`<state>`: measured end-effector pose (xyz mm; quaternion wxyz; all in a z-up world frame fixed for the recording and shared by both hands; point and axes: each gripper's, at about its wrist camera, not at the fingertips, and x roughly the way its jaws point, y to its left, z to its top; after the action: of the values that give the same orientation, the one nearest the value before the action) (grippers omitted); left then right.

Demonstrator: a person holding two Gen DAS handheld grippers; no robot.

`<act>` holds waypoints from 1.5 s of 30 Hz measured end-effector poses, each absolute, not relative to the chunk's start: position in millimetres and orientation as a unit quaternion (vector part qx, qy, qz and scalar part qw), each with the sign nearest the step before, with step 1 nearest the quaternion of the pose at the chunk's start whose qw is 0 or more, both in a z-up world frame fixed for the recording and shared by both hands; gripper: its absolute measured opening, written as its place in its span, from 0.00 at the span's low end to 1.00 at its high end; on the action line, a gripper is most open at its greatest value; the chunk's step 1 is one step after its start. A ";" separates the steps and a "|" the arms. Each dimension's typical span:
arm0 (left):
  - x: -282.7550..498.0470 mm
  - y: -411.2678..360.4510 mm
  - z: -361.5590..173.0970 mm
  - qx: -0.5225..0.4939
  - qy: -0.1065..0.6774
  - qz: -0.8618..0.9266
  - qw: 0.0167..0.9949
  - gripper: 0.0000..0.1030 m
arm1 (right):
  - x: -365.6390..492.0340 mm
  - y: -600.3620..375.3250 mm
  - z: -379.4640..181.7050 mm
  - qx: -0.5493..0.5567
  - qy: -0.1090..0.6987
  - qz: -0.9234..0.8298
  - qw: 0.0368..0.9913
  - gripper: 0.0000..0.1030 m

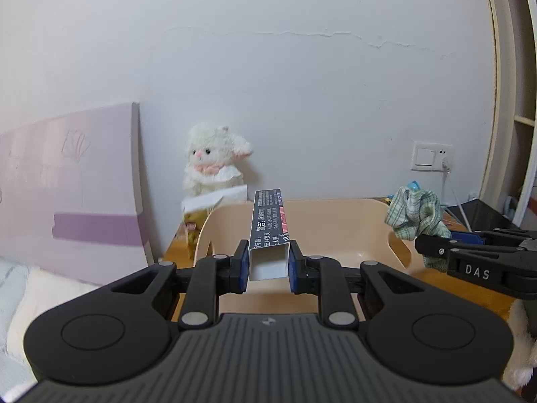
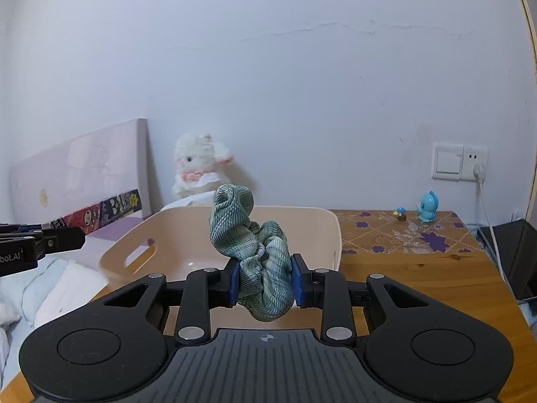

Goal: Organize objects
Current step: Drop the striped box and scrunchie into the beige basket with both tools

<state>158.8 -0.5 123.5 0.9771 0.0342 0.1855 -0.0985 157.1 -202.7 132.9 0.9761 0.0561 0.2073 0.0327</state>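
Left claw (image 1: 268,262) pinches a long dark printed cardboard box (image 1: 267,225) end-on, pointing at 12 o'clock over the beige plastic basket (image 1: 335,221), likely for dropping in. Right claw (image 2: 265,280) clamps a bunched green checked cloth scrunchie (image 2: 258,252) above the same basket, presumably likewise.

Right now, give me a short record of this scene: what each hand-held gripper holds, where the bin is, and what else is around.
left hand-held gripper: shut on long dark box, open end toward camera
right hand-held gripper: shut on green plaid scrunchie
bin: beige basket with handle cutouts, ahead of both, on wooden table
behind basket: white plush toy
table's far right: blue figurine
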 end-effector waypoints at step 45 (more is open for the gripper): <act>163.1 24.2 82.9 0.058 0.304 -0.029 0.951 0.89 | 121.9 -194.9 97.9 -0.007 0.264 0.029 0.964 1.00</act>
<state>163.1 24.2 82.9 0.9506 0.0582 0.3035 -0.0290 121.9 -194.9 97.9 0.9640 -0.0075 0.2642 0.0288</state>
